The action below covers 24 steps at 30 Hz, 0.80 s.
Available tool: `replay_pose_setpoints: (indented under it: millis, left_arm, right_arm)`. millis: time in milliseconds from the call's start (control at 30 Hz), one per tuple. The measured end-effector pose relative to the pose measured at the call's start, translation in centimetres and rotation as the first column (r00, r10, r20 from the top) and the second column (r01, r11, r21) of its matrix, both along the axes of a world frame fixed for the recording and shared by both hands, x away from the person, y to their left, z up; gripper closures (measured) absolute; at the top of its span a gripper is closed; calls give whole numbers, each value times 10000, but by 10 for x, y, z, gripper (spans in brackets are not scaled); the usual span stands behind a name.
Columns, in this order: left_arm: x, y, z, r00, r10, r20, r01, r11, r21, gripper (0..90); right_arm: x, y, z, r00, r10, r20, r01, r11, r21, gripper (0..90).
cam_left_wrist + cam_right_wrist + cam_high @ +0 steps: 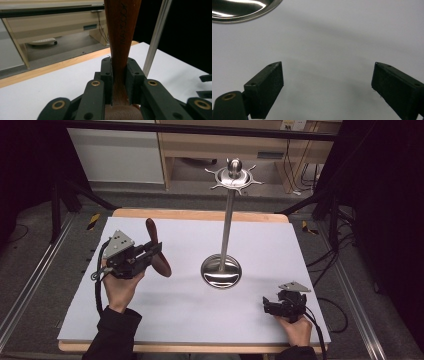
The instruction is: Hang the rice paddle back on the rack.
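A brown wooden utensil (156, 251) stands almost upright above the left side of the white board, with my left gripper (151, 254) shut on its handle. In the left gripper view the wooden handle (121, 37) rises between the two jaws, and the left gripper (119, 72) clamps it. A steel utensil stand (226, 220) with a round base (221, 271) and a hooked top ring (234, 176) stands mid-board. My right gripper (268, 305) rests low near the board's front right, open, with nothing between its jaws (327, 85).
The white board (190, 305) lies on a wooden table. The stand's pole (157, 35) rises just right of the held handle. The stand's shiny base (242, 10) sits ahead and left of the right gripper. Shelving and cables lie beyond the table.
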<state>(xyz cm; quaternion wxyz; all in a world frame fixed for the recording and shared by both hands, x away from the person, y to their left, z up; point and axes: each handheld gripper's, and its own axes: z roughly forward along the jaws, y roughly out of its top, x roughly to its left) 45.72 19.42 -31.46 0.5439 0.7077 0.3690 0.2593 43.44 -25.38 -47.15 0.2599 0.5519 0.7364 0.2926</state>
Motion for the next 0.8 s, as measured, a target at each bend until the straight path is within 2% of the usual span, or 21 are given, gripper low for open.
replay_pose_setpoints:
  millis: [667,800]
  left_arm:
    - [4,-26,25,9973,-691,254,692,9976,-35,775]
    - [4,-32,31,9963,-795,338,792,9968,104,775]
  right_arm:
    - [1,0,0,10000,3,-21,-3,10000,-20,110]
    - [1,0,0,10000,-2,-33,2,10000,25,109]
